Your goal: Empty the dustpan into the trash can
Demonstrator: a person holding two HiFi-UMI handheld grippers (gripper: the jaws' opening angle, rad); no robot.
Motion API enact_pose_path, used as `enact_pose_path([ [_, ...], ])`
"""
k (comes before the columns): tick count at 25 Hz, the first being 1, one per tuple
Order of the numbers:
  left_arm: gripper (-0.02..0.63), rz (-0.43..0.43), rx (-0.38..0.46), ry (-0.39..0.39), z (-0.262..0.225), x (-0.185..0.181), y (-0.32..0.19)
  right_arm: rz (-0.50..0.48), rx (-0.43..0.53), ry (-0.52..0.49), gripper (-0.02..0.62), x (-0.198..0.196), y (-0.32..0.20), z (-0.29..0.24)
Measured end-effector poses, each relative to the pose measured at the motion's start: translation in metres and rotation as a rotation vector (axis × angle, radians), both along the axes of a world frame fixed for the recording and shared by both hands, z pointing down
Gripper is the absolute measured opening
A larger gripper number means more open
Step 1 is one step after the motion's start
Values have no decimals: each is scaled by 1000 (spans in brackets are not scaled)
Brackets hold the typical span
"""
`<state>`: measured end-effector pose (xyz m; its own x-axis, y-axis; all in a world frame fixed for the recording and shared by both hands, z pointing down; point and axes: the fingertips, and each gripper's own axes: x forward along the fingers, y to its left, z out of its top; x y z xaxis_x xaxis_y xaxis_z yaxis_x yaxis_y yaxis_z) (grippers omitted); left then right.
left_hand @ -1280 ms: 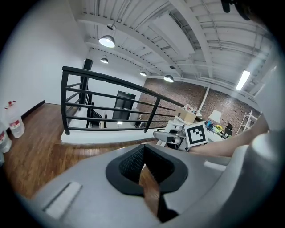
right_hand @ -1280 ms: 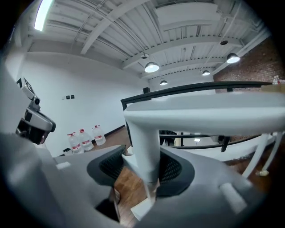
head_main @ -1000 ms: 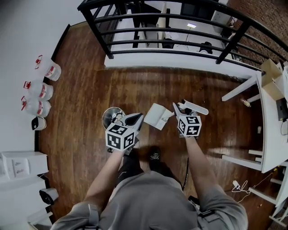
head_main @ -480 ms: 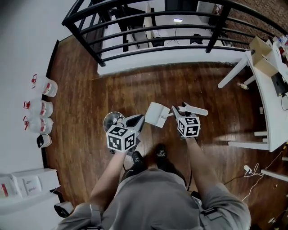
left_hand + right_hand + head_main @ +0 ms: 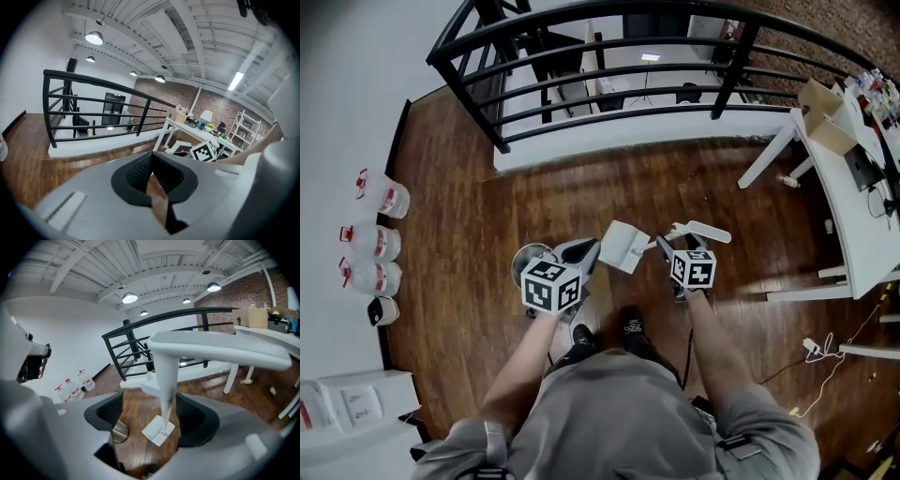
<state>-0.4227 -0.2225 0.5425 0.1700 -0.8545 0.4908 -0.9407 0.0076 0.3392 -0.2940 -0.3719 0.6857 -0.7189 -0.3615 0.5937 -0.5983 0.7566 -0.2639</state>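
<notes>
Since a second ago the right hand-held gripper (image 5: 666,242) has just been opening its jaws, while in the head view the white dustpan (image 5: 623,246) stands where it did on the wood floor (image 5: 487,206), near the metal trash can (image 5: 532,258), with the left hand-held gripper (image 5: 584,253) between them. In the left gripper view, that gripper's jaws are pressed together on nothing. In the right gripper view the jaws stand apart with the dustpan's upright handle (image 5: 165,376) between them, untouched, so a clean pour likely needs a square, firm regrip on it, keeping the pan level until its mouth clears the can's rim.
</notes>
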Motion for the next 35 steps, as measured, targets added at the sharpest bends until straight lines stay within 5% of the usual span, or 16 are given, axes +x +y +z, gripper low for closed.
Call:
enact_pose_path([
  [5, 5, 8, 53, 1, -18, -8, 9, -10, -59, 73, 315, 16, 34, 4],
  [13, 5, -14, 145, -14, -48, -25, 25, -181, 156, -81, 2, -45, 80, -87],
  [25, 5, -101, 328, -83, -135, -62, 62, -449, 311, -499, 2, -151, 154, -298],
  [35, 5, -137, 401, -129, -185, -84, 79, -508, 304, -603, 2, -174, 182, -354],
])
